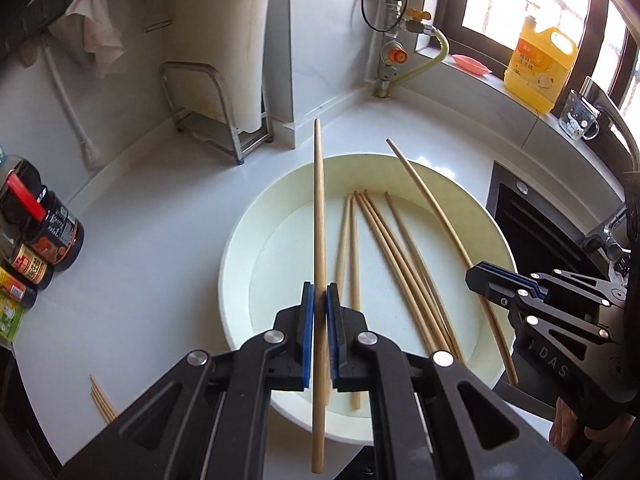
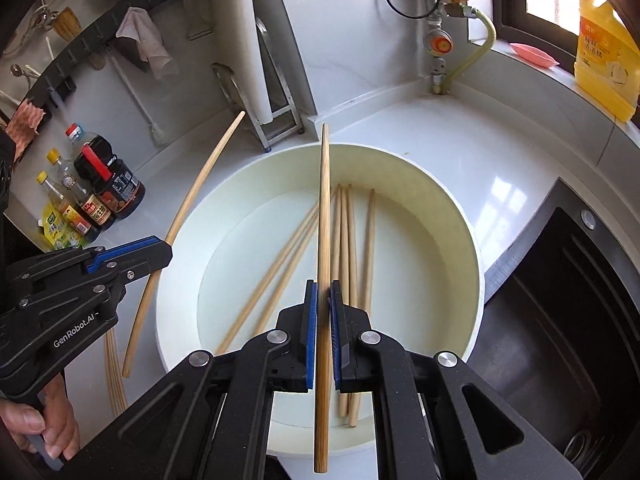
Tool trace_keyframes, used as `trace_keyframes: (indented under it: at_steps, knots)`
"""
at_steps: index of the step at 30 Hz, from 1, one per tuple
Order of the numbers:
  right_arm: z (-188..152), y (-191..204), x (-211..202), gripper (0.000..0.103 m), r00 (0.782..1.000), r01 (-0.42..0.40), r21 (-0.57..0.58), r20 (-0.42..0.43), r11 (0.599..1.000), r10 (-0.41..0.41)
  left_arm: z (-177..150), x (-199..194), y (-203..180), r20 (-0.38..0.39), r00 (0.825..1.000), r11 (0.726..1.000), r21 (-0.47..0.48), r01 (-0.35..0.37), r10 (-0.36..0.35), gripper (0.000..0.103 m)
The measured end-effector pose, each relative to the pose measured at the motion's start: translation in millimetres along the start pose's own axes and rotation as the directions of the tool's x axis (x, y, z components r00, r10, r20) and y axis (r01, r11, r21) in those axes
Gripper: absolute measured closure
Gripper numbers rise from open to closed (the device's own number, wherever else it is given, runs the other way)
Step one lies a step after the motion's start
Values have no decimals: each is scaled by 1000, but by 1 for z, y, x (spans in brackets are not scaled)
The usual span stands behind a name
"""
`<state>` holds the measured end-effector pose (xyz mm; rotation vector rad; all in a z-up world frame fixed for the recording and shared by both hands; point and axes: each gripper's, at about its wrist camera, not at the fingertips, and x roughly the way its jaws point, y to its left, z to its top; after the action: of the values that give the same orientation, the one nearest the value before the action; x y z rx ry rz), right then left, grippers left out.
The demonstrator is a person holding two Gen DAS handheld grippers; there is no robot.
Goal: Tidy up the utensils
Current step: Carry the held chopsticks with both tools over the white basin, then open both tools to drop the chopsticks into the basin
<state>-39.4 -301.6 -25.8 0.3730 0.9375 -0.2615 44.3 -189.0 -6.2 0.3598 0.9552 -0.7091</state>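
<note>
A: Left wrist view. Setting: white kitchen counter [image 1: 160, 240], sauce bottles [image 1: 36, 236] at the left edge, yellow detergent jug [image 1: 540, 68] on the sill. Item one?

B: Left gripper [image 1: 320, 300] — jaws closed on a single chopstick [image 1: 319, 208], held near its middle and pointing away over the round white basin [image 1: 240, 248]. Loose chopsticks [image 1: 384, 264] lie in the basin; a few sorted ones [image 1: 102, 400] rest on the counter beside it. The right gripper [image 1: 478, 276] shows at the right, clamped on a second chopstick [image 1: 432, 208].

A: Right wrist view?

B: Same counter, sink at right. The right gripper [image 2: 324, 300] pinches its chopstick [image 2: 325, 208] between the pads; the left gripper [image 2: 160, 250] stands at left with its chopstick [image 2: 192, 192] angled over the counter.

A: Hazards, as judged?

B: Thin round sticks, each gripped at one spot — either may pivot or slip and drop back among the rest. The long free ends could knock the basin rim, or each other, if both swing toward the counter pile together.
</note>
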Motion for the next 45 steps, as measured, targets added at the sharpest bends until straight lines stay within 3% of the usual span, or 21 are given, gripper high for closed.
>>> trace_keyframes:
  at_steps: [5, 16, 22, 45]
  knots:
    - [-3, -7, 14, 97, 999, 9, 28, -34, 1000, -8, 7, 21, -13, -34, 999, 998, 55, -8, 10, 96]
    - [-2, -13, 33, 97, 998, 17, 55, -66, 998, -13, 9, 41, -15, -78, 997, 996, 83, -11, 17, 95]
    - [0, -12, 31, 93, 998, 27, 55, -53, 998, -24, 10, 34, -14, -53, 998, 997, 78, -21, 25, 77]
    - [-18, 16, 10, 90, 1000, 20, 36, -25, 999, -19, -22, 4, 15, -41, 998, 999, 33, -40, 41, 77]
